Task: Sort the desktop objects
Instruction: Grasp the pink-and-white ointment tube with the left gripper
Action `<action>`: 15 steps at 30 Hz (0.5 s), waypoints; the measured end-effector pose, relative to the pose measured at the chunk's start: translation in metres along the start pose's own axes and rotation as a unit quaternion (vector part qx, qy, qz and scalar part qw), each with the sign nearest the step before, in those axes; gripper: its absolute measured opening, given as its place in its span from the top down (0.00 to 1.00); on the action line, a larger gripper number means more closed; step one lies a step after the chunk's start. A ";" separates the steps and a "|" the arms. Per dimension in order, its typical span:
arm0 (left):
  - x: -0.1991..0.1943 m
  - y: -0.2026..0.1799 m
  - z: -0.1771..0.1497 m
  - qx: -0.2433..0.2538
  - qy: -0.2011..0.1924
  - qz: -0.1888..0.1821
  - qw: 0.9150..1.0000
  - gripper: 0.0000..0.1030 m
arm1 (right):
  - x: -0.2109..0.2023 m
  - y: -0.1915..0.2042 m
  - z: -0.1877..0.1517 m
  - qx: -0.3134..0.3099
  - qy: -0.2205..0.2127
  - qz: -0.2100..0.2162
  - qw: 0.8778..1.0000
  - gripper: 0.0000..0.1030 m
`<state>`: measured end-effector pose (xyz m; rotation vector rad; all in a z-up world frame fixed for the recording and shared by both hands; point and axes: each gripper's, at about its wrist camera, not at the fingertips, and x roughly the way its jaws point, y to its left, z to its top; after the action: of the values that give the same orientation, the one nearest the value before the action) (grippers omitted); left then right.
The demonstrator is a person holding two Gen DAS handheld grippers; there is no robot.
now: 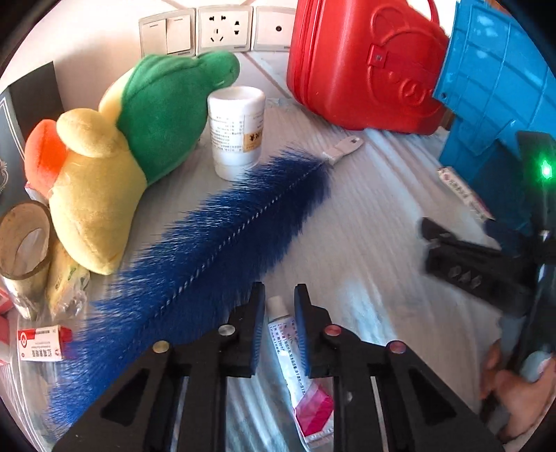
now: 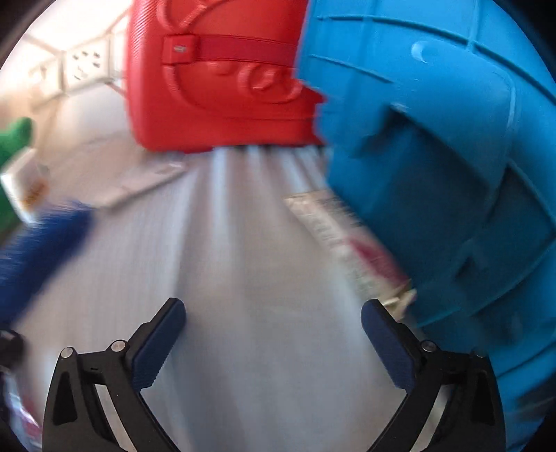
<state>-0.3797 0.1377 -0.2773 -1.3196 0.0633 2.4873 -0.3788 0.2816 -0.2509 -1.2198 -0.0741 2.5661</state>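
My left gripper is shut on a white ointment tube with a pink crimped end, which lies on the pale ribbed tabletop. A long blue bottle brush lies diagonally just left of it, its white handle pointing to the back. My right gripper is open over bare tabletop, nothing between its fingers; the left wrist view shows it at the right, held by a hand. A white and pink medicine box lies partly under the blue case.
A red case and the blue case stand at the back right. A green and yellow plush toy, a white bottle, a tape roll and a small red and white box crowd the left. Wall sockets sit behind.
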 end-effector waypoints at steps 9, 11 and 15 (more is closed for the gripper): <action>-0.064 0.050 0.015 -0.025 -0.050 0.045 0.997 0.88 | -0.036 0.037 0.023 0.004 0.000 0.133 0.991 0.02; -0.057 0.075 0.013 -0.048 -0.034 0.068 0.996 0.88 | -0.038 0.054 0.025 -0.004 0.007 0.147 0.989 0.02; -0.046 0.107 -0.002 -0.077 -0.003 0.087 0.993 0.89 | -0.048 0.087 0.015 -0.008 0.021 0.176 0.984 0.02</action>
<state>-0.3870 0.0236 -0.2528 -1.4226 -0.0172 2.6909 -0.3829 0.1857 -0.2199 -1.4002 0.1427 2.8384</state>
